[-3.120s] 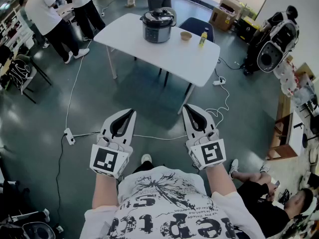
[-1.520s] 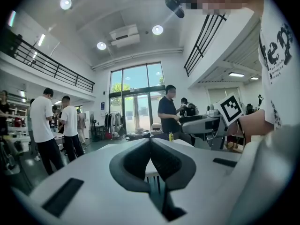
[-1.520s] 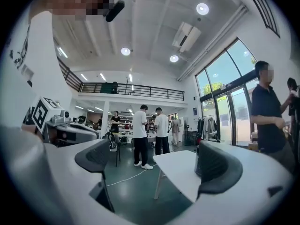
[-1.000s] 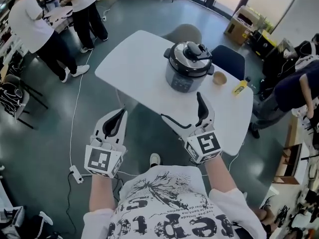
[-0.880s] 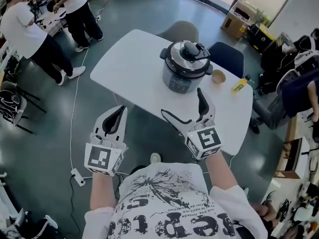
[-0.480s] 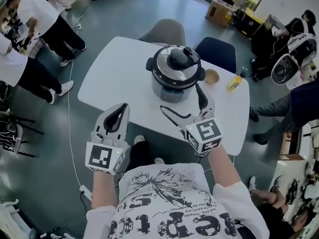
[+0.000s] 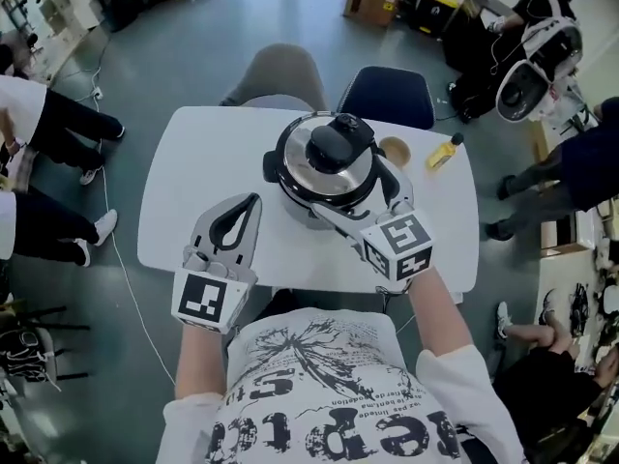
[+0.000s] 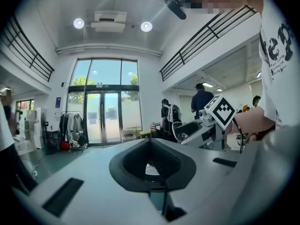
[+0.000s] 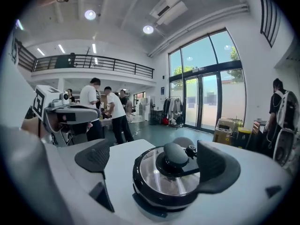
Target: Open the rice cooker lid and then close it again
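Note:
The rice cooker (image 7: 322, 170) stands on a white table (image 7: 193, 191), its steel lid (image 7: 311, 174) down, with a black knob (image 7: 334, 147) on top. My right gripper (image 7: 356, 197) is open at the cooker's near right side, one finger beside the lid's right rim and the other in front of the pot; I cannot tell if they touch. In the right gripper view the cooker (image 9: 168, 179) sits between the spread pads (image 9: 93, 156) of my right gripper (image 9: 157, 165). My left gripper (image 7: 248, 207) is shut over the table left of the cooker, with nothing in it. In its own view the left gripper (image 8: 151, 146) points into the hall.
A small bowl (image 7: 394, 149) and a yellow bottle (image 7: 440, 153) sit on the table right of the cooker. A grey chair (image 7: 276, 73) and a blue chair (image 7: 387, 95) stand at the far side. People stand at the left and right of the room.
The person has walked up to the table, so the cooker now lies under the grippers. The right gripper went from shut to open and reached the cooker. The left stayed shut.

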